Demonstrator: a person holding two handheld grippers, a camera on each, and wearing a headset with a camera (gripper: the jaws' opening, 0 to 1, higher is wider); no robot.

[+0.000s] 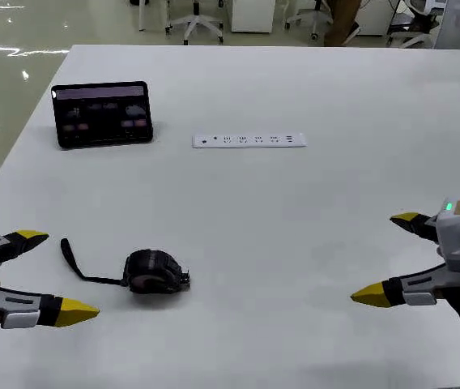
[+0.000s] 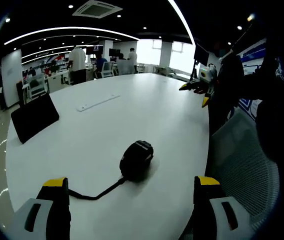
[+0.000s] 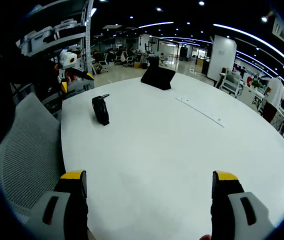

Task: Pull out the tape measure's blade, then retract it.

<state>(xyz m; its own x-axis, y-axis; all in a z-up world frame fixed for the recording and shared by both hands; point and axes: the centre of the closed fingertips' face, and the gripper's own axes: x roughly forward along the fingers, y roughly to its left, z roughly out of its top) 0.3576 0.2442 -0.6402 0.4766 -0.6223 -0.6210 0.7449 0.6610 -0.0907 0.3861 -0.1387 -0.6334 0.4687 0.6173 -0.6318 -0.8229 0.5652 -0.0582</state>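
A black tape measure with a black wrist strap lies on the white table, near the front left. Its blade is inside the case. My left gripper hovers just left of it, open, with nothing between its yellow tips. In the left gripper view the tape measure lies ahead, between my open jaws, and the strap trails toward me. My right gripper stands open at the right side of the table, far from the tape measure. The left gripper shows far off in the right gripper view.
A dark tablet leans upright at the back left. A white power strip lies flat at the back middle. A mesh chair back stands by the table's near edge. Office chairs stand beyond the far edge.
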